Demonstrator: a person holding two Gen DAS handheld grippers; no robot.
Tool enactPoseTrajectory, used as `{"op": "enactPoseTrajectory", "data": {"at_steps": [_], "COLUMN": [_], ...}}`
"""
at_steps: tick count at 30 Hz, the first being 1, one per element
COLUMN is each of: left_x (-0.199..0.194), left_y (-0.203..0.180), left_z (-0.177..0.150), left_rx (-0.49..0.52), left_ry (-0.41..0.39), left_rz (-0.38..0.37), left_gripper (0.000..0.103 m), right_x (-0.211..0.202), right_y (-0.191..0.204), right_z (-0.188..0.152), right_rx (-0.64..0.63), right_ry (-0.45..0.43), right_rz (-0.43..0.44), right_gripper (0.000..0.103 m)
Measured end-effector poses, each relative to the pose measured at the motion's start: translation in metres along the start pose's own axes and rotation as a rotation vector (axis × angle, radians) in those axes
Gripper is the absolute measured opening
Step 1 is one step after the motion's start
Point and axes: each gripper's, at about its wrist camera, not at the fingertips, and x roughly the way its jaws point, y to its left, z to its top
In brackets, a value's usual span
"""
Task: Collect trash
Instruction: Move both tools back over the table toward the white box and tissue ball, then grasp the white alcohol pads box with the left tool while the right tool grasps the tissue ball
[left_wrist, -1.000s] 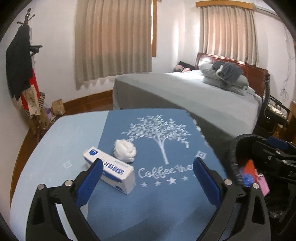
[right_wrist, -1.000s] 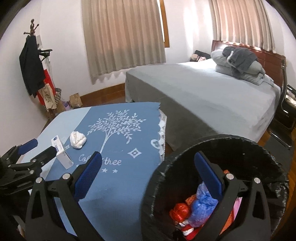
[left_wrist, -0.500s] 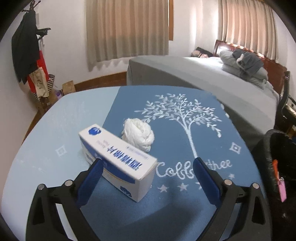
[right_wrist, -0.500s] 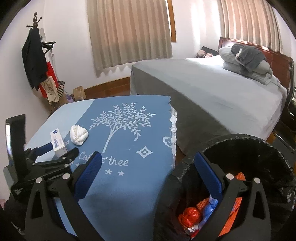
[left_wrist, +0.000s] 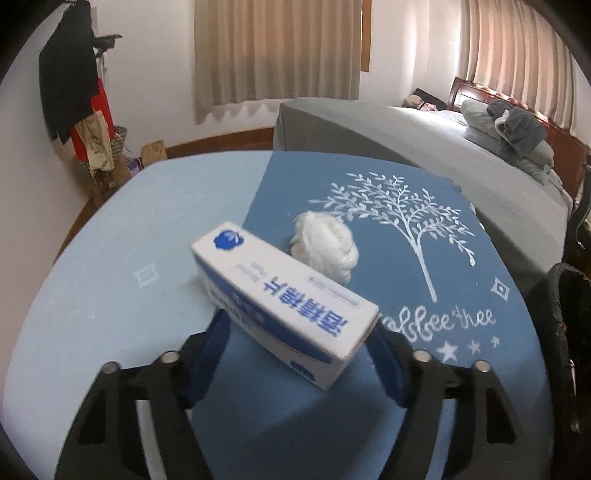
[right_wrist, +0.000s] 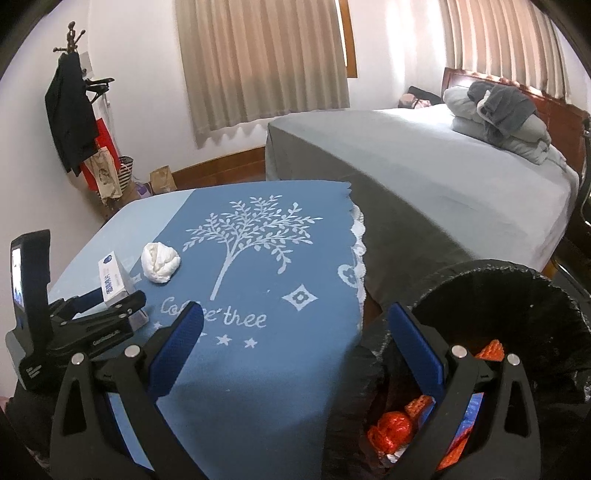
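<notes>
A white and blue carton box lies on the blue tablecloth, with a crumpled white tissue ball just behind it. My left gripper is closed around the near end of the box, one blue pad on each side; the same grip shows in the right wrist view. The box and tissue sit at the table's left there. My right gripper is open and empty, above the table's near right corner beside the black-lined trash bin.
The bin holds red, orange and blue wrappers. A grey bed stands beyond the table. A coat rack with clothes and bags is at the left wall. The bin's rim shows at the right edge of the left wrist view.
My left gripper has moved forward to the box and its fingers have closed onto it. My right gripper has drifted left from over the bin toward the table's corner, still open.
</notes>
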Motion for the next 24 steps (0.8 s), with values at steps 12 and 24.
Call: {"op": "enactPoseTrajectory", "data": {"at_steps": [12,24], "left_x": [-0.025,-0.001], "left_y": [0.031,0.022], "left_z": [-0.013,0.001], "left_rx": [-0.014,-0.072], "left_ry": [0.019,0.014], "left_rz": [0.019,0.023], "left_gripper": [0.062,0.074], "right_x": [0.011,0.025], "right_y": [0.021,0.029], "right_z": [-0.002,0.001], "right_rx": [-0.033,-0.054], "right_ry": [0.024,0.036], "right_rz": [0.038,0.040], "right_gripper": [0.097,0.097]}}
